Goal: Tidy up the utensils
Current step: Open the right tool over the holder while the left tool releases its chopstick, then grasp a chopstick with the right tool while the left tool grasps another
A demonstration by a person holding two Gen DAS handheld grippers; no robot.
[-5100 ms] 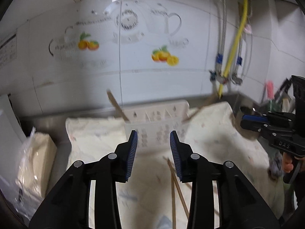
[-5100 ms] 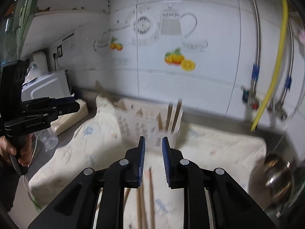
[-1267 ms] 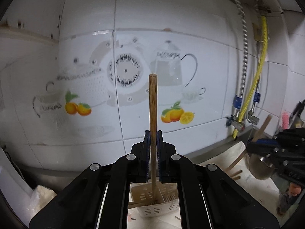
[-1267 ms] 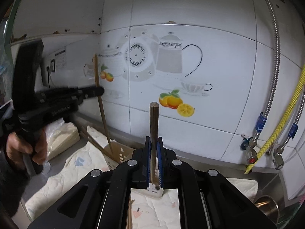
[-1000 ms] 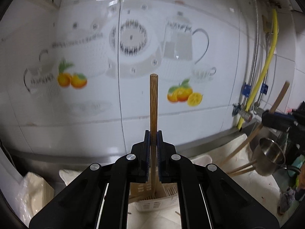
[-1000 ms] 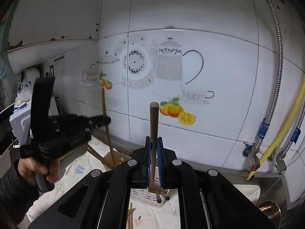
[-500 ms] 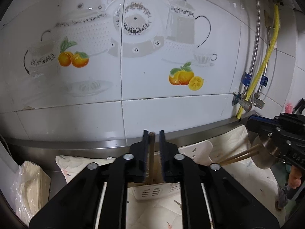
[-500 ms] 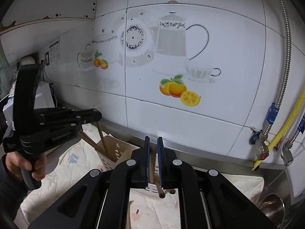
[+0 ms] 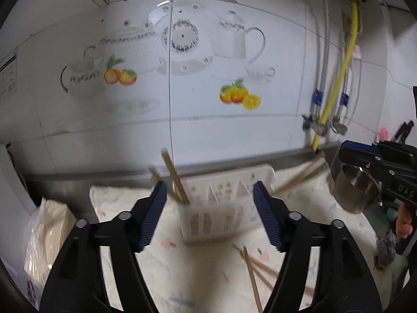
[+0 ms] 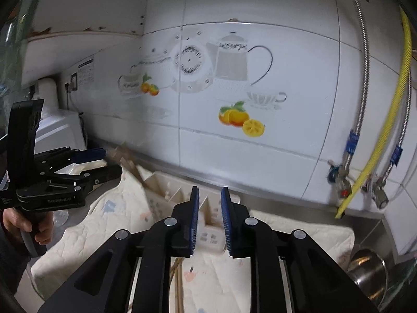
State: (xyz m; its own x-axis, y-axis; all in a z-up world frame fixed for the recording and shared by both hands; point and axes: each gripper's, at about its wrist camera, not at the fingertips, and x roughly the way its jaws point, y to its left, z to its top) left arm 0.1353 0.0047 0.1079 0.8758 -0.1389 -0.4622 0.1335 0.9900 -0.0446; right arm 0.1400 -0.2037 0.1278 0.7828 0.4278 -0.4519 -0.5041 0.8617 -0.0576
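Basket: white plastic utensil basket [image 9: 224, 206] with holes sits on the quilted cloth [image 9: 198, 274].
Inside: wooden chopsticks [image 9: 174, 177] lean in its left part.
My left fingers [image 9: 209, 215]: spread wide, holding nothing.
My right fingers [image 10: 209, 220]: a little apart, holding nothing.

The worktop [image 9: 65, 180] is of grey steel and runs along the tiled wall. A pale printed cloth [image 9: 182, 268] covers much of it. On the cloth stand a white utensil holder [image 9: 224, 208] and lie loose chopsticks [image 9: 251, 274]. A wrapped packet [image 9: 47, 232] lies at the left.
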